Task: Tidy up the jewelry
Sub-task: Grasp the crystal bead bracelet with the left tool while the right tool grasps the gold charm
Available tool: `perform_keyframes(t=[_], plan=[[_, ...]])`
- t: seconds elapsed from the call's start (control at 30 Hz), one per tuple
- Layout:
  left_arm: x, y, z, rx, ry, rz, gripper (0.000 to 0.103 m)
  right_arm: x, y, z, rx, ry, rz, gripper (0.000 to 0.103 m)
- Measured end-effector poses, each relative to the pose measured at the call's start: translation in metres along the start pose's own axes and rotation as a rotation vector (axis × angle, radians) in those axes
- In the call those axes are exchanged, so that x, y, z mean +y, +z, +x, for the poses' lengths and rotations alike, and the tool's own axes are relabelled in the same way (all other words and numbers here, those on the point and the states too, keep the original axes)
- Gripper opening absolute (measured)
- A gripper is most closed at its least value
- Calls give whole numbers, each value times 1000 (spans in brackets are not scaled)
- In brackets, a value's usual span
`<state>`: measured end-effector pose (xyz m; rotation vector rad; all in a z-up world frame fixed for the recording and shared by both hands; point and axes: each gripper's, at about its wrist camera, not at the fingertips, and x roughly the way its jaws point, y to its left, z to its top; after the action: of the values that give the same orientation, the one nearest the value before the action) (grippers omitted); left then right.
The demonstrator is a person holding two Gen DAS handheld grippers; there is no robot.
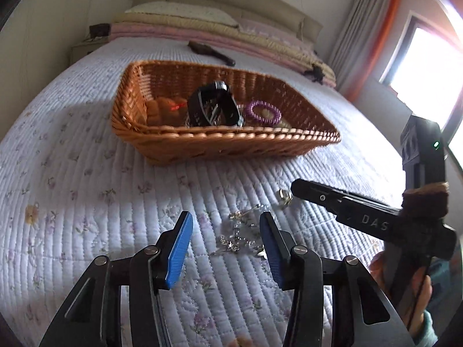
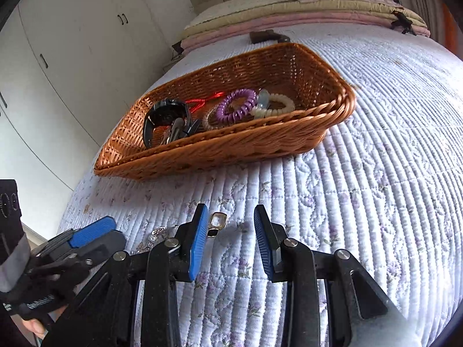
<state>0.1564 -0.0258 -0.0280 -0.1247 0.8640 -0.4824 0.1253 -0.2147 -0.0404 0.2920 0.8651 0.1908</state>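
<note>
A woven basket [image 1: 231,138] [image 2: 231,144] sits on the quilted bed. It holds a black watch [image 1: 214,107] [image 2: 165,115], a purple coil band [image 1: 262,111] [image 2: 235,105], a white bead bracelet [image 2: 275,105] and a red cord [image 2: 202,99]. My left gripper [image 1: 225,219] is open low over the quilt. A tangled silver chain [image 1: 240,237] lies between and just ahead of its fingers. My right gripper [image 2: 231,211] is open too. A small gold and black piece [image 2: 217,224] [image 1: 285,196] lies by its left finger, untouched. Each gripper shows in the other's view, the right one [image 1: 295,186] and the left one [image 2: 95,228].
Pillows and folded bedding [image 1: 179,26] are stacked at the head of the bed. A dark object [image 1: 211,52] lies on the quilt behind the basket. White wardrobe doors [image 2: 72,43] stand beside the bed. A bright window [image 1: 425,66] is at the right.
</note>
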Motion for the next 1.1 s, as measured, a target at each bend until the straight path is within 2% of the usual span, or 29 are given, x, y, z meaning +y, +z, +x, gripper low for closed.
perform_keyframes(t=[0.23,0.33,0.37,0.43,0.63,0.8,0.97,1.1], plan=[[-6,-2,26,68,70,51,48,7,1,11,28,-13,-39,36],[-13,-4,31,72,130,89,37,13,1,15,28,-24,-56,36],[-16,-5,31,73,149,108,22,14,1,16,28,-28,-63,36],[-22,-7,30,72,178,144,17,15,0,16,29,-27,-65,36],[-5,-10,15,57,210,88,15,15,0,17,30,-19,-64,36],[11,-11,5,55,171,42,18,31,-6,19,12,-110,-133,36],[7,-14,6,54,170,71,21,52,-15,21,4,-168,-245,36],[3,-14,11,54,170,84,24,51,-13,25,7,-176,-231,36]])
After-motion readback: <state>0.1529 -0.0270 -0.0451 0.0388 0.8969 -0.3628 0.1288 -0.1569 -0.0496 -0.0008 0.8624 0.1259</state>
